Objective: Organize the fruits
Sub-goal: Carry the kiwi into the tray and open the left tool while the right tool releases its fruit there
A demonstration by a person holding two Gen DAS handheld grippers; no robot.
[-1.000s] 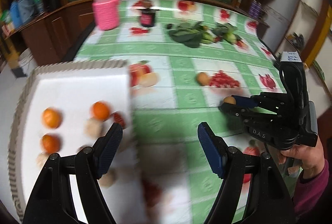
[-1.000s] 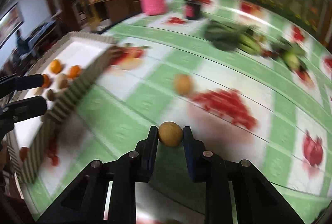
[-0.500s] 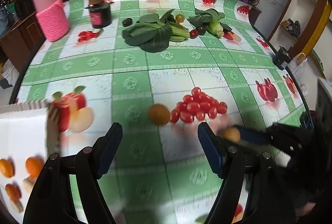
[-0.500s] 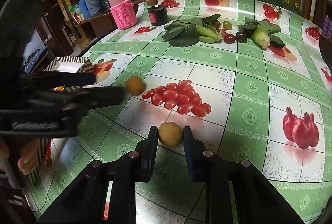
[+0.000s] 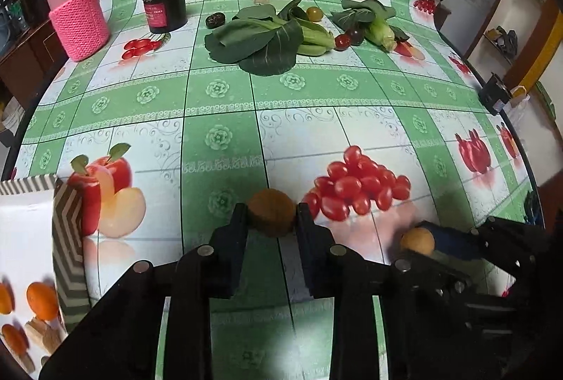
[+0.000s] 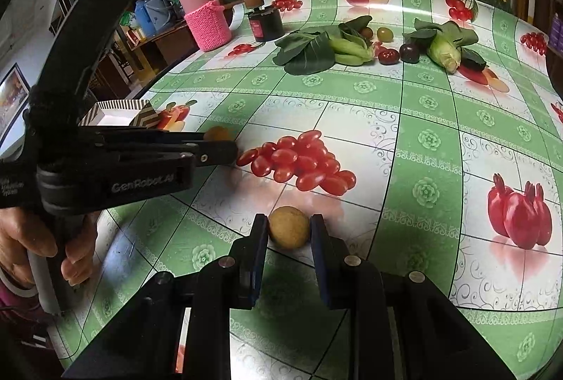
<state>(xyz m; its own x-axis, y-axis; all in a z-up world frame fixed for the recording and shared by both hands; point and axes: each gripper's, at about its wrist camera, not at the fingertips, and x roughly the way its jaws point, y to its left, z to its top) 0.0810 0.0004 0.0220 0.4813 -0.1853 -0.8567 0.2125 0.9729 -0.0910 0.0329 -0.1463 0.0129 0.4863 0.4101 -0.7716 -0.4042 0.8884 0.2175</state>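
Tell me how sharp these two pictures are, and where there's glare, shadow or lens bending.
Left wrist view: the middle is sharp, the tablecloth grid bows from the fisheye, the white tray at the left edge is smeared, and a bright glare patch sits low between the left tool arms. Right wrist view: mostly sharp, the corners go black, and a dark shadow lies under the right tool.
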